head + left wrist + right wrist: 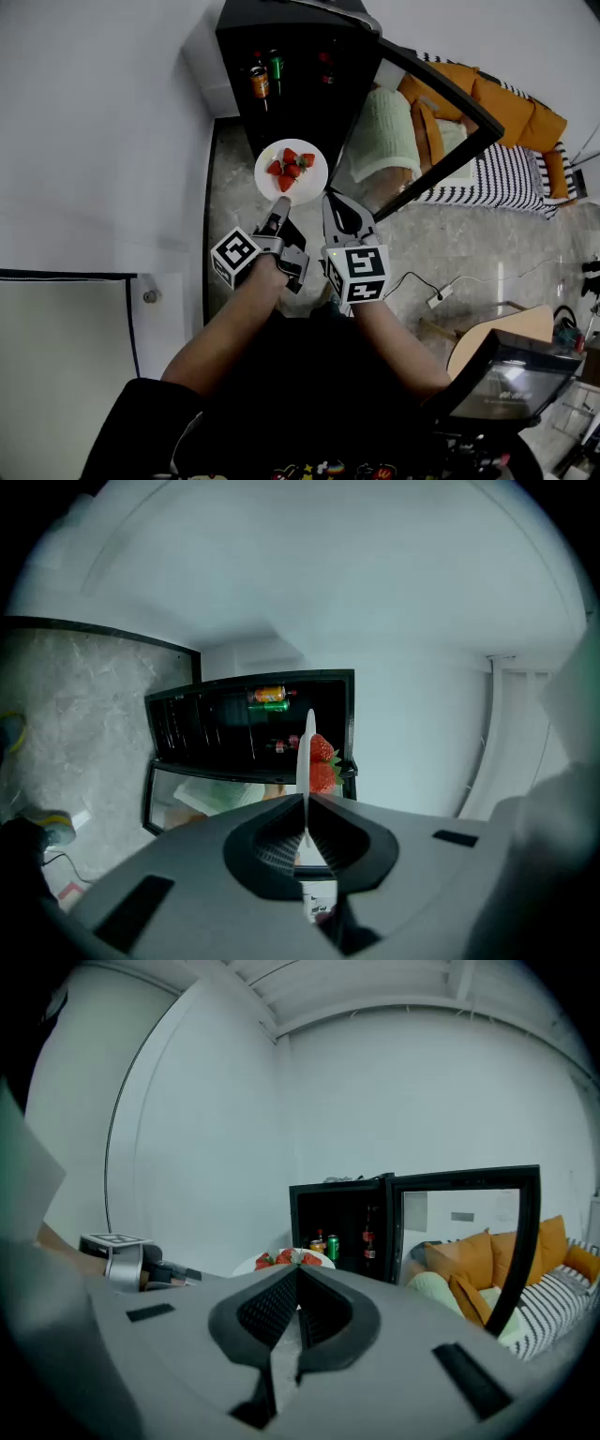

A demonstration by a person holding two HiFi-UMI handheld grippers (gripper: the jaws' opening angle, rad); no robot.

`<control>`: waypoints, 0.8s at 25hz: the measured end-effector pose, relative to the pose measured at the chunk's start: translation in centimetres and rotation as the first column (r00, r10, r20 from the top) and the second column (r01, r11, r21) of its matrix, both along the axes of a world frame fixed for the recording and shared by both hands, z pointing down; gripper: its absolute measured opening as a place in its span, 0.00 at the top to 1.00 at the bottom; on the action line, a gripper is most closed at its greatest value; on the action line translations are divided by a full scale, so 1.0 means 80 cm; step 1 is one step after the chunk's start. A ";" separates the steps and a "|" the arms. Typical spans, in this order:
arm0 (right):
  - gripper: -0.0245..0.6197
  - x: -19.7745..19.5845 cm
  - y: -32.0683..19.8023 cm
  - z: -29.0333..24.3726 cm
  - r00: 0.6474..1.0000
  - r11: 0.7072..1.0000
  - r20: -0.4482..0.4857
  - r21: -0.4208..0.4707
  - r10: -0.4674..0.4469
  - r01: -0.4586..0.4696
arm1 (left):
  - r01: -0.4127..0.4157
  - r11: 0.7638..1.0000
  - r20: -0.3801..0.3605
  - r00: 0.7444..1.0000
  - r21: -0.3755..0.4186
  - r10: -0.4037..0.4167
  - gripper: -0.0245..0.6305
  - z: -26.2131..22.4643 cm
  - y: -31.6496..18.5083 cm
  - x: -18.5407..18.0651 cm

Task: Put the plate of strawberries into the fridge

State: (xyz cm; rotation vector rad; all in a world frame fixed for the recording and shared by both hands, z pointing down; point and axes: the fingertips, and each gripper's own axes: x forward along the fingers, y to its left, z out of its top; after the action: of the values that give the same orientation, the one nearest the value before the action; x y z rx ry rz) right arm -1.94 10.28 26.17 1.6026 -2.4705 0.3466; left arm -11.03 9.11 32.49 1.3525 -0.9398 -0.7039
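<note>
Plate (292,172) of strawberries (290,167) hangs midair facing the open fridge (300,89), left tongs (280,203) pinching its rim so it stays level; right tongs (331,199) clenched empty, probably just steadying the near edge.

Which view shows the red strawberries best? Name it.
Head view: all the red strawberries seen from above on the round white plate. Left gripper view shows two side-on; right gripper view only tops.

Fridge (298,42) open, door (469,108) swung out right; mouth unblocked. Cans (260,82) stand inside at left. Wall close left.
</note>
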 end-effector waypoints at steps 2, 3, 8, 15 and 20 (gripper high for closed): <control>0.95 -0.001 -0.001 0.001 1.000 1.000 -0.006 0.002 -0.008 0.008 | 0.005 1.000 0.000 1.000 -0.002 -0.005 0.94 0.004 0.000 -0.001; 0.95 -0.001 -0.002 0.001 1.000 1.000 -0.008 0.002 -0.012 0.012 | 0.009 1.000 0.000 1.000 -0.002 -0.009 0.94 0.005 -0.001 0.000; 0.95 0.017 -0.018 0.011 0.999 0.999 0.004 -0.014 -0.047 0.047 | 0.044 0.999 0.003 0.999 -0.010 -0.044 0.94 0.011 -0.014 0.019; 0.95 0.068 -0.036 0.019 0.993 0.993 0.001 -0.009 -0.116 0.116 | 0.110 0.994 0.007 0.994 -0.020 -0.110 0.94 0.023 -0.025 0.069; 0.95 0.105 -0.042 0.029 0.989 0.989 0.027 -0.014 -0.148 0.148 | 0.146 0.989 0.015 0.989 -0.026 -0.146 0.94 0.033 -0.021 0.105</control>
State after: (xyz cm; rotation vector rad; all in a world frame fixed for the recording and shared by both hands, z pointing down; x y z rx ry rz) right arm 6.49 6.95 28.46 1.4069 -2.5798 0.3653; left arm -2.66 7.39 35.15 1.2746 -1.0632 -0.7919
